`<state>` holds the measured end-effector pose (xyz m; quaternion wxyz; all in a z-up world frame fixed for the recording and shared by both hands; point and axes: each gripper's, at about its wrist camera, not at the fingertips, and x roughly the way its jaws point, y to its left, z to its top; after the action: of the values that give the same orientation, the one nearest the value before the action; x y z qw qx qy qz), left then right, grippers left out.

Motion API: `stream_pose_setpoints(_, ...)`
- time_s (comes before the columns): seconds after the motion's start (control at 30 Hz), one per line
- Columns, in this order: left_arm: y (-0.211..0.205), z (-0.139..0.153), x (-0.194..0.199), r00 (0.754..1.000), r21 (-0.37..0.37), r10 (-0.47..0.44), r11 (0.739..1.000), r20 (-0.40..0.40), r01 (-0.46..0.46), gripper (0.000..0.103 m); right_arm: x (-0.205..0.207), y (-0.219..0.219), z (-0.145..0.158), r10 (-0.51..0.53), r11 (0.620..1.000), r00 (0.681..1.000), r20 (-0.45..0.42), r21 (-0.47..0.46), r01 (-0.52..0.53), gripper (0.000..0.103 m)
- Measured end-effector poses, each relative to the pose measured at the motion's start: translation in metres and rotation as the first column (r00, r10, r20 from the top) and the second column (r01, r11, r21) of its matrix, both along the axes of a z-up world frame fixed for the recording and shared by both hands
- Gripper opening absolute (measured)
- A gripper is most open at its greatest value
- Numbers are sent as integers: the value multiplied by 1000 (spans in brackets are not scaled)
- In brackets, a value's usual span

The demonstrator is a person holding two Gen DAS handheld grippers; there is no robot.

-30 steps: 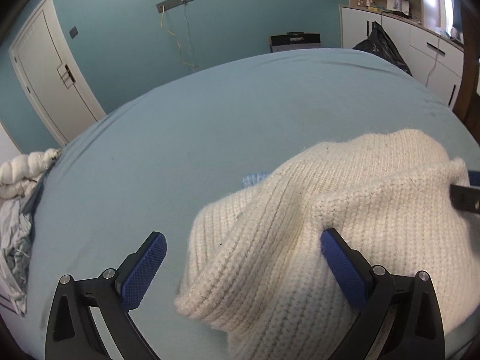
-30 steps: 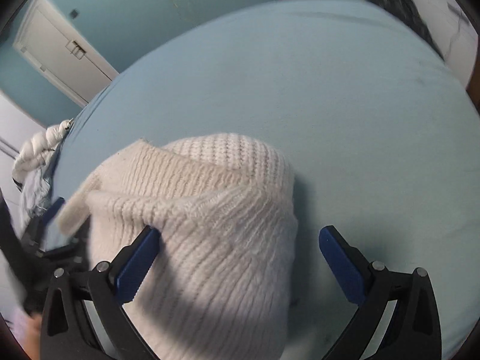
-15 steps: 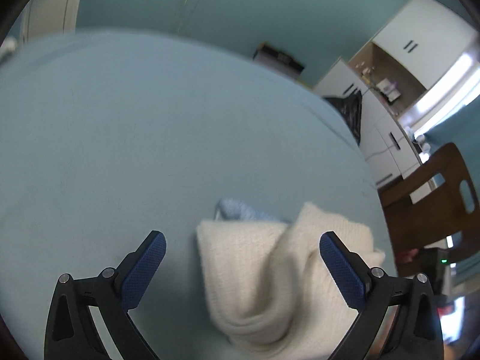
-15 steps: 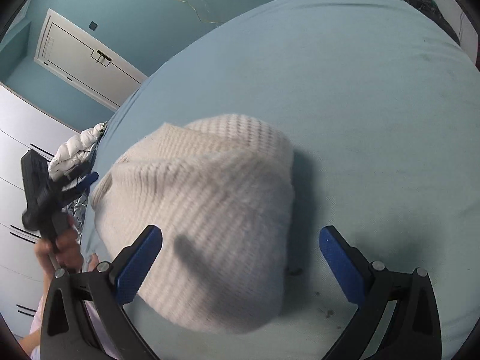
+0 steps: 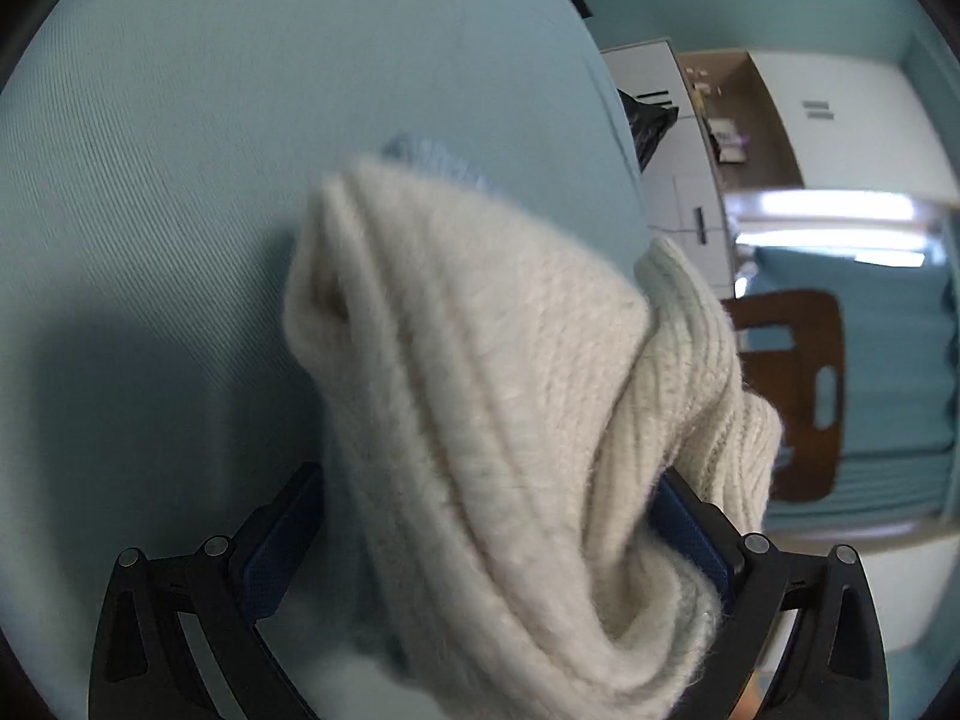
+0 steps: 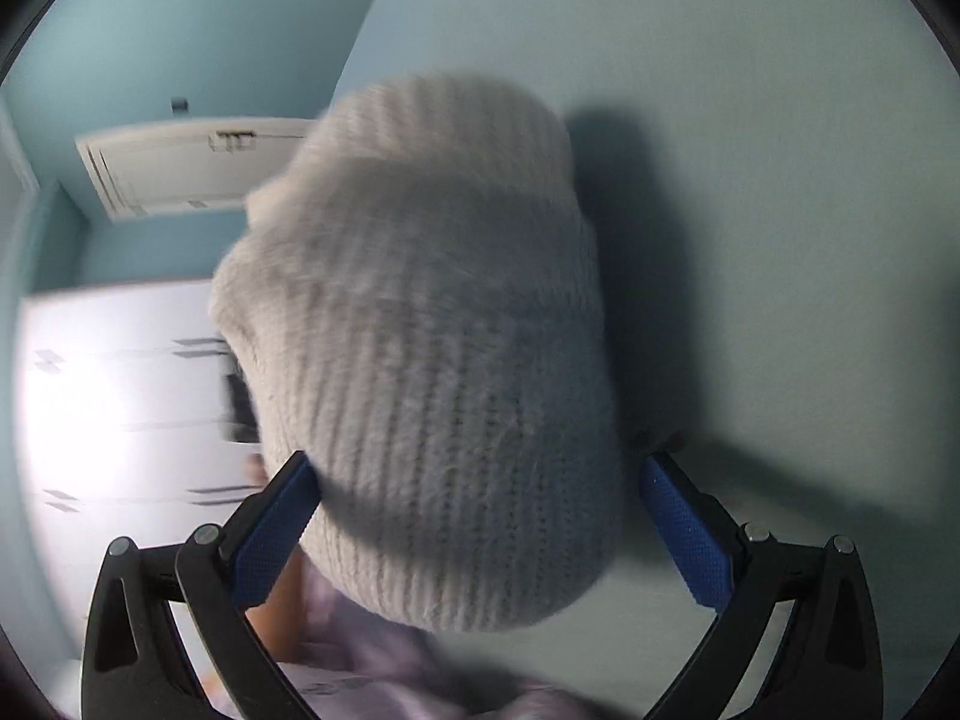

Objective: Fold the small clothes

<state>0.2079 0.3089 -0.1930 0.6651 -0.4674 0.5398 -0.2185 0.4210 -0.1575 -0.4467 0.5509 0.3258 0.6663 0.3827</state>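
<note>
A cream knitted garment point(image 5: 480, 396) lies bunched on the light blue bed point(image 5: 180, 150). In the left wrist view it fills the space between the fingers of my left gripper point(image 5: 486, 516), whose jaws stand wide apart around it. In the right wrist view the same cream knit point(image 6: 432, 348) bulges between the fingers of my right gripper point(image 6: 480, 510), also wide apart. A bit of light blue knit point(image 5: 432, 159) peeks out behind the cream one.
A wooden chair point(image 5: 792, 396), white cabinets point(image 5: 678, 138) and a black bag point(image 5: 651, 120) stand past the bed's edge in the left wrist view. A white door point(image 6: 198, 168) and white wardrobe point(image 6: 120, 396) show in the right wrist view.
Both grippers have swung round and moved in close; the cream knit now sits between each pair of fingers. Both views have rotated strongly. The jaws stay wide.
</note>
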Motion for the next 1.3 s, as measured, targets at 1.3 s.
stream_pose_setpoints(1.3, 1, 136, -12, 999, 621, 25, 783, 35, -42, 103, 30, 31, 130, -8, 873, 923, 384, -447, 193, 102)
